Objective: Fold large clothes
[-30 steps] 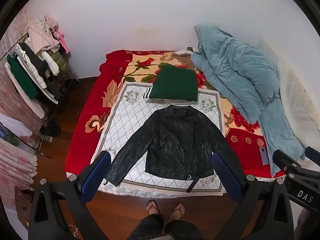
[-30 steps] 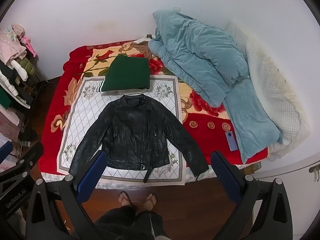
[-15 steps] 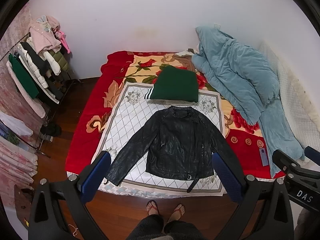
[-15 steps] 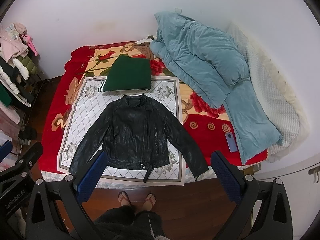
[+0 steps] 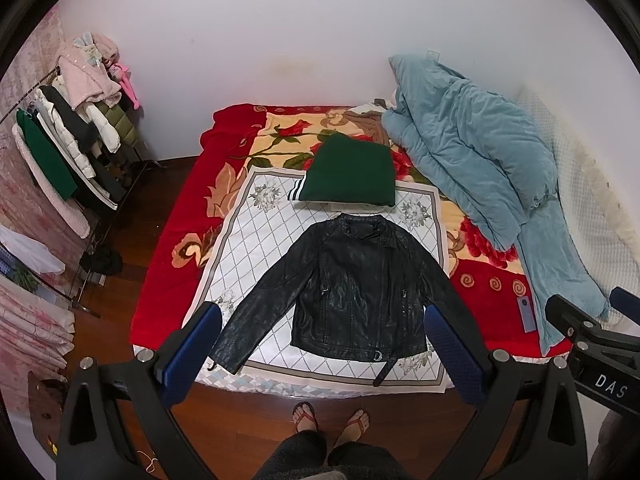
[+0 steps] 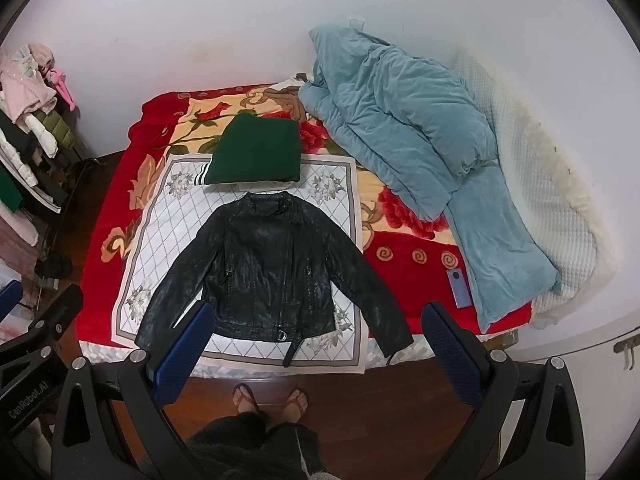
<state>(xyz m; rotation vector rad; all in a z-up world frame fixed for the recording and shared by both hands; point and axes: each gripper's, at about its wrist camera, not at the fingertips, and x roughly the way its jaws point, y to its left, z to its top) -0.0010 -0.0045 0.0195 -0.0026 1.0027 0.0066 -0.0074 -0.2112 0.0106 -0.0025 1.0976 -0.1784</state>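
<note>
A black leather jacket [image 5: 356, 284] lies flat, front up, sleeves spread, on a white diamond-pattern cloth [image 5: 260, 232] on the bed; it also shows in the right wrist view [image 6: 272, 264]. A folded green garment [image 5: 350, 170] lies just beyond its collar, also in the right wrist view [image 6: 256, 150]. My left gripper [image 5: 322, 352] is open and empty, held high above the bed's near edge. My right gripper [image 6: 316, 350] is open and empty at the same height, to the right of the left one.
A blue duvet [image 5: 476, 168] lies heaped on the bed's right side, with a phone [image 6: 460, 288] beside it. A clothes rack [image 5: 72, 152] stands left of the bed. The person's feet [image 5: 332, 420] stand on the wood floor at the bed's near edge.
Both views shifted only slightly; the grippers stay open and the jacket has not moved.
</note>
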